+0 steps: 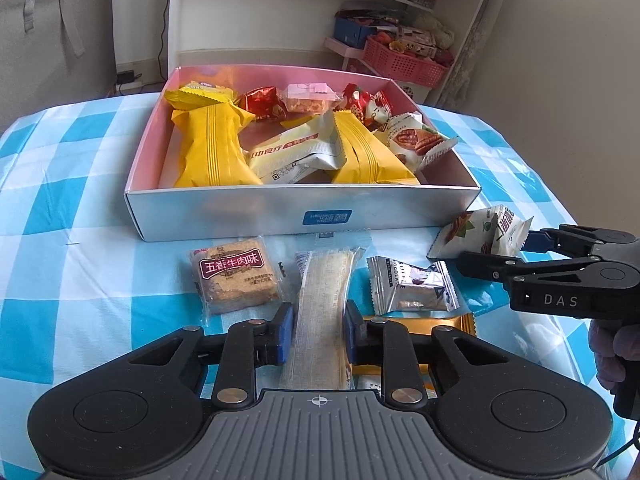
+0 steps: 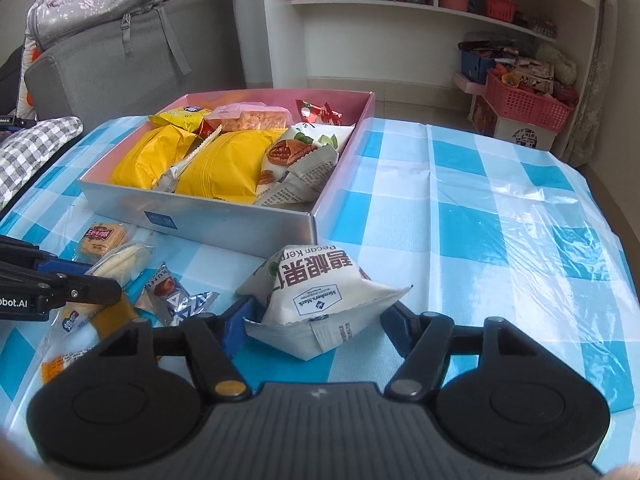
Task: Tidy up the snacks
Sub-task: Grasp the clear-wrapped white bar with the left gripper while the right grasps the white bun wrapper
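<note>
A long pale bar in clear wrap lies on the checked cloth in front of the box, and my left gripper is shut on its near end, blue pads against both sides. A white pecan pack sits between the fingers of my right gripper, whose pads press on its corners. In the left wrist view the pecan pack shows at the right in the right gripper. The silver box with a pink inside holds several yellow, red and white snack packs.
A square brown beef-flavour pack, a silver truffle chocolate pack and an orange pack lie on the blue-and-white cloth near the box front. A white shelf and a pink basket stand behind the table.
</note>
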{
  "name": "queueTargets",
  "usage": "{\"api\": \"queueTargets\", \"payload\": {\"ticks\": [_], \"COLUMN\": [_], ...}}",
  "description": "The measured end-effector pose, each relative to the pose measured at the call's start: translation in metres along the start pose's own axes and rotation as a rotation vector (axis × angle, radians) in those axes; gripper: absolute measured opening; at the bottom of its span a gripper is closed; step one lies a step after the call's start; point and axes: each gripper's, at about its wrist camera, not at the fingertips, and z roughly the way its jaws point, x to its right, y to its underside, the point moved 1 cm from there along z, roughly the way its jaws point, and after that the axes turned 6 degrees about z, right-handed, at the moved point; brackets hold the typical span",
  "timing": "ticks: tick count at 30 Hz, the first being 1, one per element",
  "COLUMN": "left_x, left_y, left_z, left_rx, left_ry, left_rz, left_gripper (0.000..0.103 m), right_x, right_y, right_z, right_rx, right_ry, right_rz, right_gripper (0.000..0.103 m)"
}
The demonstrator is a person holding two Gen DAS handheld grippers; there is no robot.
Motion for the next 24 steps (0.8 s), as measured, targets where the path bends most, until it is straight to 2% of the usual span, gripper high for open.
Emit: {"api": "queueTargets", "payload": {"ticks": [7,14,24], "left_x": [-0.003,-0.005,-0.006], "left_y": [0.002,0.003,-0.006], "left_z": [-0.008,-0.016,-0.038], "left_rx": [0.005,0.006,0.068], "left_ry": [0.028,0.029,0.047], "left_rz": [-0.003,-0.008,-0.037], "left_gripper": [0.017,0.017,0.016], "right_x": [0.001,0.0,-0.01], "right_y": [-0.002,-0.006,-0.019], "right_z": [-0.011,-0.024,-0.041], "right_rx": [0.019,0.052,0.112], "right_ry": [-0.012,-0.033,-0.068], "right_rz": [0.018,0.031,0.056], "right_gripper": [0.049,0.048,0.048]}}
